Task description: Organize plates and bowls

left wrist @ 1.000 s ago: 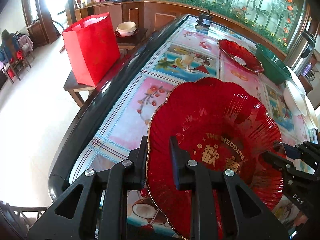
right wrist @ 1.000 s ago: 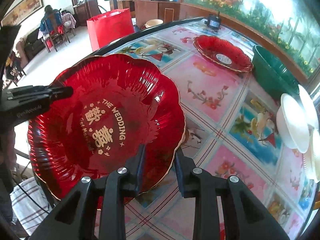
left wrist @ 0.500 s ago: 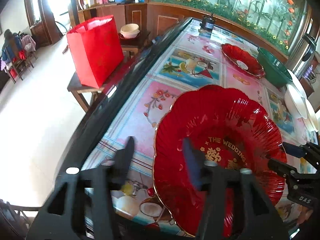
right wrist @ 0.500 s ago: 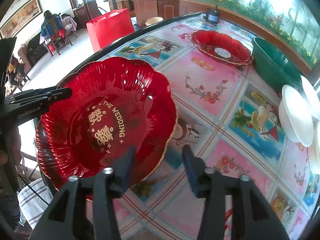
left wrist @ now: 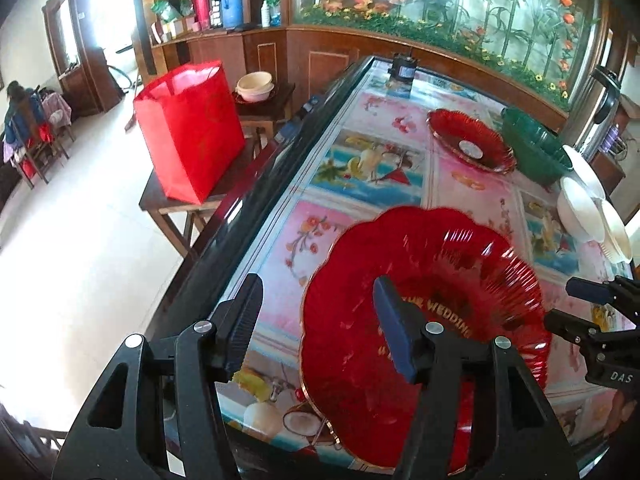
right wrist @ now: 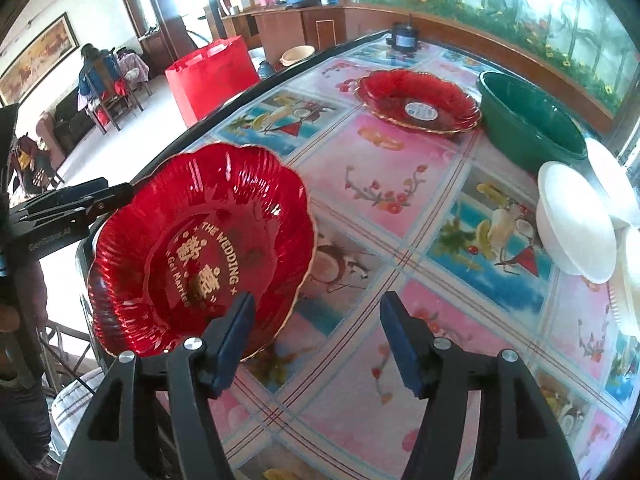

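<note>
A red scalloped wedding plate (left wrist: 432,280) (right wrist: 192,240) with gold lettering lies on the table's near end by its edge. My left gripper (left wrist: 316,320) is open, its jaws on either side of the plate's left rim and apart from it. My right gripper (right wrist: 316,336) is open just right of the plate's rim. A second red plate (left wrist: 468,140) (right wrist: 420,100) lies farther along the table. White bowls (left wrist: 580,208) (right wrist: 572,220) stand at the right.
A green basin (left wrist: 536,148) (right wrist: 532,120) stands beyond the second plate. The table (left wrist: 360,168) has a flowered cover and a dark rim. A red bag (left wrist: 188,132) stands on a low stool to the left. A small black device (left wrist: 402,68) is at the far end.
Both grippers have opened and let go of the near red plate, which now lies on the table. Both have drawn back a little.
</note>
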Available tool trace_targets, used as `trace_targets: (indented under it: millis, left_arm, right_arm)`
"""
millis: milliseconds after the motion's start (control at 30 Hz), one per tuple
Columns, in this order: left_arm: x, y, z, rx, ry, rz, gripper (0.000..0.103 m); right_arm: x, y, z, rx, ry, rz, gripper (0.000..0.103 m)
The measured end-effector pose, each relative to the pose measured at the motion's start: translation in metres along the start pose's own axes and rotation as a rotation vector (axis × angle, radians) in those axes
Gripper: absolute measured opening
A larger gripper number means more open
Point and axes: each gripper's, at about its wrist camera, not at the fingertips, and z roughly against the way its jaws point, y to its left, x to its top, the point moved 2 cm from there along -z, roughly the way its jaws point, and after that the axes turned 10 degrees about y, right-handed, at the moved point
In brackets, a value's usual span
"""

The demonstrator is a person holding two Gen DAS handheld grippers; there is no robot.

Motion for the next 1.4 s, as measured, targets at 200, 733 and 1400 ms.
trace_targets:
  millis: [200, 733, 1400]
  left_arm:
    - [0.027, -0.011, 0.013, -0.009, -0.043, -0.029, 0.058]
    - [0.122, -0.029, -0.020, -0.079, -0.032, -0.127, 0.058]
    - [0.224, -0.099, -0.128, -0.222, 0.199, -0.180, 0.058]
  right_arm:
    - [0.020, -0.015, 0.007, 0.004, -0.016, -0.034, 0.068]
    - [0.088, -0.071, -0.002, 0.002, -0.030, -0.159, 0.072]
    - [0.150, -0.149, -0.054, 0.036, 0.051, -0.360, 0.071]
